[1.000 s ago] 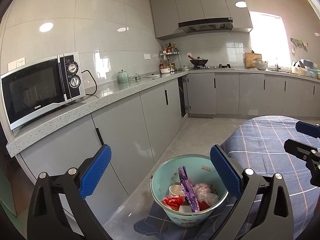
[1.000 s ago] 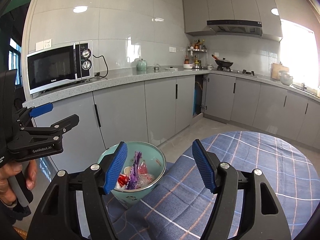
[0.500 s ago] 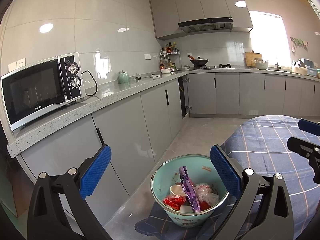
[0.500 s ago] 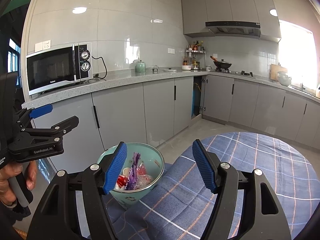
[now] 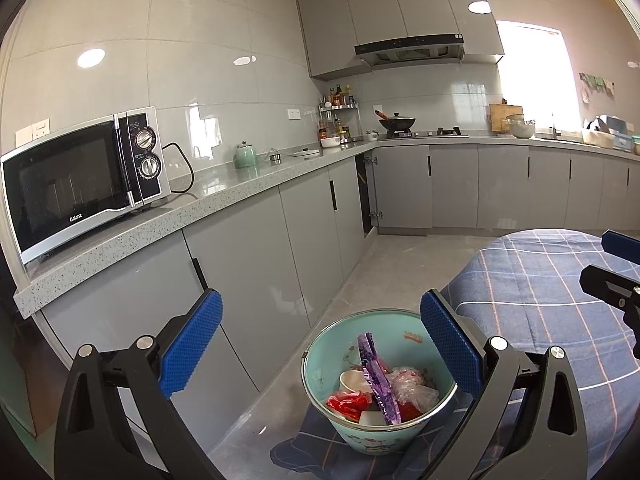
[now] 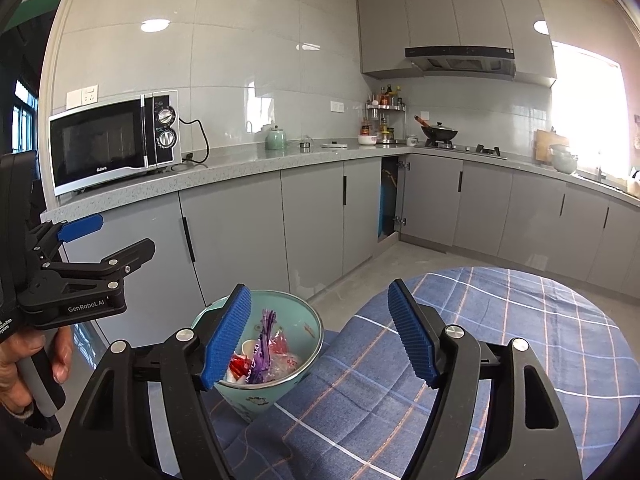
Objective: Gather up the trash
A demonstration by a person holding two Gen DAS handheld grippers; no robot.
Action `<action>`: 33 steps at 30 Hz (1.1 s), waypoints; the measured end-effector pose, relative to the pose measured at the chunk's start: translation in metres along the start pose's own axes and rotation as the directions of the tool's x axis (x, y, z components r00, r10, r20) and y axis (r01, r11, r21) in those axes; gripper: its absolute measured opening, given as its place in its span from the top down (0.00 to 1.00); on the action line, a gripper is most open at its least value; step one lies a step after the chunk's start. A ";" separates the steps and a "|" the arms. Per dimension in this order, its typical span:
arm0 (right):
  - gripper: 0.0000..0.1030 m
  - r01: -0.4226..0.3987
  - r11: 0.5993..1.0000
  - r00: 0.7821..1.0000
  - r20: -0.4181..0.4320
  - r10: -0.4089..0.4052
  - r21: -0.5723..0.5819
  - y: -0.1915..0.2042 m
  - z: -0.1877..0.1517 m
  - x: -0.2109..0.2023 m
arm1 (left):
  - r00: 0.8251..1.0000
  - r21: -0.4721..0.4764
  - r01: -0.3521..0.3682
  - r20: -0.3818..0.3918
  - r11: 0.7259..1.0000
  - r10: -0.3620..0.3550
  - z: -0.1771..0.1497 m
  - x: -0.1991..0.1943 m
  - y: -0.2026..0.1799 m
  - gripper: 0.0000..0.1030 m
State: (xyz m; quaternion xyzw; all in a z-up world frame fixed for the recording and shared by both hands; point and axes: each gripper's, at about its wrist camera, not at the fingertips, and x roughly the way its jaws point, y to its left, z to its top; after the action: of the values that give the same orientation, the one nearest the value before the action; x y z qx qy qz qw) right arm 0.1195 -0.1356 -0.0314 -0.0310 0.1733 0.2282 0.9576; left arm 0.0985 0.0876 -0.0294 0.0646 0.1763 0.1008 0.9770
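Observation:
A mint-green bowl (image 5: 404,328) stands on the near-left edge of a round table with a blue plaid cloth (image 5: 532,280). It holds trash: a purple wrapper (image 5: 378,380), red wrappers (image 5: 347,403), clear plastic (image 5: 412,386) and a small white cup (image 5: 352,378). My left gripper (image 5: 320,344) is open and empty, above and behind the bowl. My right gripper (image 6: 320,332) is open and empty; its left pad overlaps the bowl (image 6: 308,332) in view. The purple wrapper (image 6: 264,344) sticks up inside. Each gripper shows at the edge of the other's view.
A grey kitchen counter (image 5: 224,196) with cabinets runs along the left and back walls. On it are a microwave (image 5: 80,180), a green teapot (image 5: 245,156) and a wok on the stove (image 5: 397,123). Grey floor (image 5: 400,256) lies between the table and cabinets.
Both views shift only slightly; the grippers drift a little while staying open. The bowl and its trash have not moved.

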 end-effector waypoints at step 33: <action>0.27 0.009 1.000 1.000 0.028 -0.009 -0.006 0.001 0.006 -0.010 | 1.000 0.033 -0.012 0.019 0.999 0.012 0.001 -0.004 -0.007 0.05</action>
State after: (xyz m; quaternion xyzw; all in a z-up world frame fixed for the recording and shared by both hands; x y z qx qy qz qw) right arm 0.1126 -0.1386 -0.0223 -0.0314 0.1589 0.2247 0.9609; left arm 0.0967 0.0796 -0.0289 0.0826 0.1683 0.1030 0.9768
